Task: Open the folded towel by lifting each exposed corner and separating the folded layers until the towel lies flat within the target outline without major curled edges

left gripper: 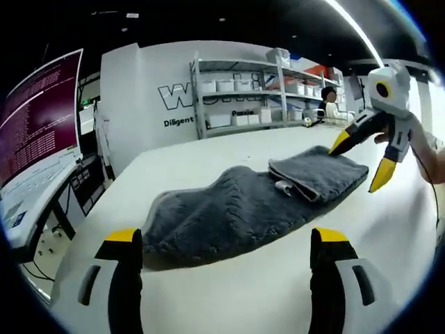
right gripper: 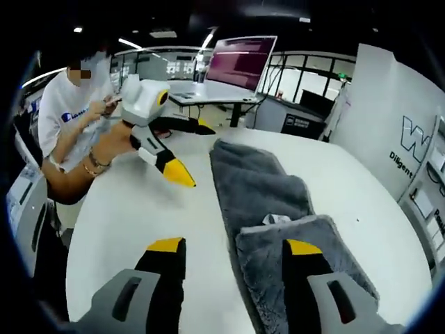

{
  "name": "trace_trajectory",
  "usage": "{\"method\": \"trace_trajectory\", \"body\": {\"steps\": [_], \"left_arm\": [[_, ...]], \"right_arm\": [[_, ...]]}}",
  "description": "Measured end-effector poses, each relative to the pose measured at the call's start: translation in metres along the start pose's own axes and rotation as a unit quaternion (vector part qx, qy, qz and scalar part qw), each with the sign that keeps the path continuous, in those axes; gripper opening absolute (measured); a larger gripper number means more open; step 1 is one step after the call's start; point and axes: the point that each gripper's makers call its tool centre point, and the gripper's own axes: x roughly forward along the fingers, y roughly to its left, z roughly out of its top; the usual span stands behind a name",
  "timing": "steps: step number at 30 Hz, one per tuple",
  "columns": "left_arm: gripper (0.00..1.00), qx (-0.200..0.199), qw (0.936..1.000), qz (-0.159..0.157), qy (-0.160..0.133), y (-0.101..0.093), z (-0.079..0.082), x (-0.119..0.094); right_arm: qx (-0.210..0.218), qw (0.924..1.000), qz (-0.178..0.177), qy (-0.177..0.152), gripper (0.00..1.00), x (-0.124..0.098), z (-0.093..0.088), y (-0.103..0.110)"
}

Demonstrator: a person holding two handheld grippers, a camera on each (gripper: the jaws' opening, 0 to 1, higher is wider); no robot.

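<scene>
A grey towel (left gripper: 229,209) lies long across the white table (left gripper: 229,292), one end folded back over itself as a thicker flap (left gripper: 320,174) with a white tag (left gripper: 283,186) at its edge. My left gripper (left gripper: 227,240) stands open just short of the towel's near end. My right gripper (left gripper: 361,158) comes in from the right, open, its yellow tips at the flap's far corner. In the right gripper view, my right gripper (right gripper: 234,247) is open, its right jaw over the flap (right gripper: 306,268) and its left jaw over bare table. The left gripper (right gripper: 189,149) hovers open left of the towel (right gripper: 254,177).
A monitor with a purple screen (left gripper: 42,118) stands on a desk past the table's left edge, also seen as the monitor (right gripper: 240,61). Metal shelves (left gripper: 264,90) with boxes line the white lettered wall. A person in a white T-shirt (right gripper: 66,118) stands at the table.
</scene>
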Motion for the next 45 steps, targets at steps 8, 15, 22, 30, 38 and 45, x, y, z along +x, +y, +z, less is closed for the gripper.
{"method": "trace_trajectory", "body": {"steps": [8,15,22,30,38,45], "left_arm": [[0.99,0.006,1.0,-0.002,0.004,-0.001,-0.001,0.0],[0.99,0.004,0.9998,0.005,0.019,0.003,-0.008,-0.001],[0.99,0.001,0.9998,-0.006,0.02,-0.002,-0.009,0.0],[0.99,0.002,0.9998,-0.003,0.02,0.0,-0.009,-0.001],[0.99,0.002,0.9997,-0.006,0.022,-0.002,-0.01,-0.001],[0.99,0.003,0.9996,-0.013,0.024,-0.005,-0.01,0.001]], "right_arm": [[-0.021,0.9995,-0.016,0.018,0.27,0.022,-0.005,-0.011],[-0.086,0.995,-0.026,0.043,0.25,0.038,-0.006,-0.01],[-0.117,0.9892,-0.052,0.072,0.18,0.048,-0.018,-0.017],[-0.105,0.9912,-0.051,0.062,0.01,0.041,-0.018,-0.023],[-0.099,0.9871,-0.123,0.027,0.01,0.002,-0.005,-0.053],[-0.082,0.978,-0.19,0.025,0.01,-0.038,-0.014,-0.082]]}}
